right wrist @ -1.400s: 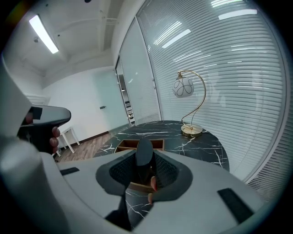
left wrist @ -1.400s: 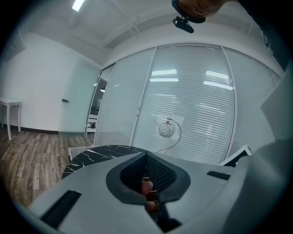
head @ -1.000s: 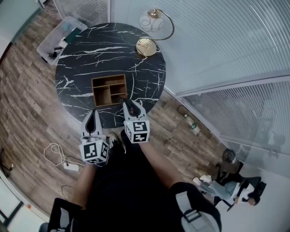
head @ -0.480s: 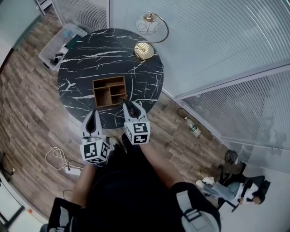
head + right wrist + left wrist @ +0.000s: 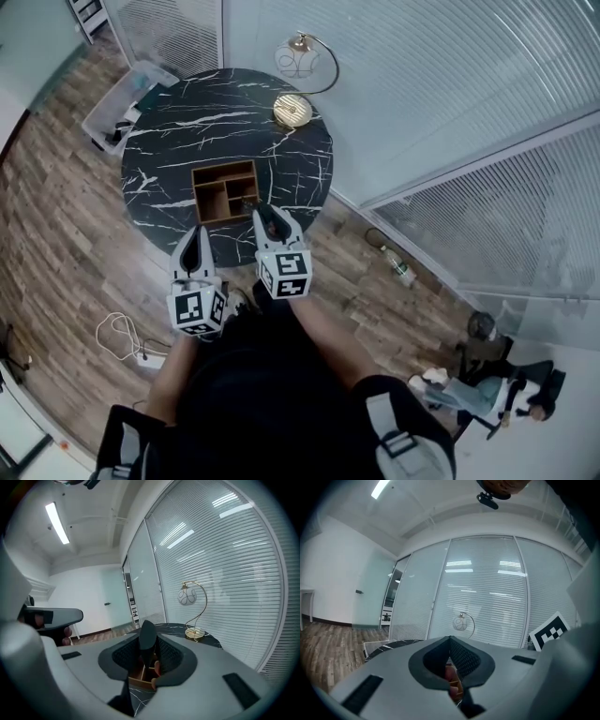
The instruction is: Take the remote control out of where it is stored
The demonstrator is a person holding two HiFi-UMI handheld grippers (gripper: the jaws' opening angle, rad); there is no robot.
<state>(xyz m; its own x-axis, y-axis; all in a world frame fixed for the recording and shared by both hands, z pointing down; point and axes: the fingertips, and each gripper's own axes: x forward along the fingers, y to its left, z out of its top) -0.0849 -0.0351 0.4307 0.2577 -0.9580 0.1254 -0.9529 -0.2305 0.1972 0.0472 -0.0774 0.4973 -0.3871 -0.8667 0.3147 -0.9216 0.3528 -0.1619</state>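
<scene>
the right hand-held gripper [image 5: 270, 218] pinches the remote [image 5: 147, 638] between its pads. the dark, slim remote stands nearly upright in the grip, with its top end poking above the jaw tips. just ahead of those tips and below them sits the wooden box [image 5: 225, 190] with its dividers, on the black marble tabletop [image 5: 178, 122]. through the gap under the remote, the right gripper view looks down into the box's compartments. farther ahead of this hand-held gripper, past the box, a gold lamp [image 5: 292, 110] stands near the tabletop's far edge. the left hand-held gripper [image 5: 197, 237] is just to the left of the right one and a little behind it, over the tabletop's near edge. its jaws are pressed together at the tips with nothing between them.
</scene>
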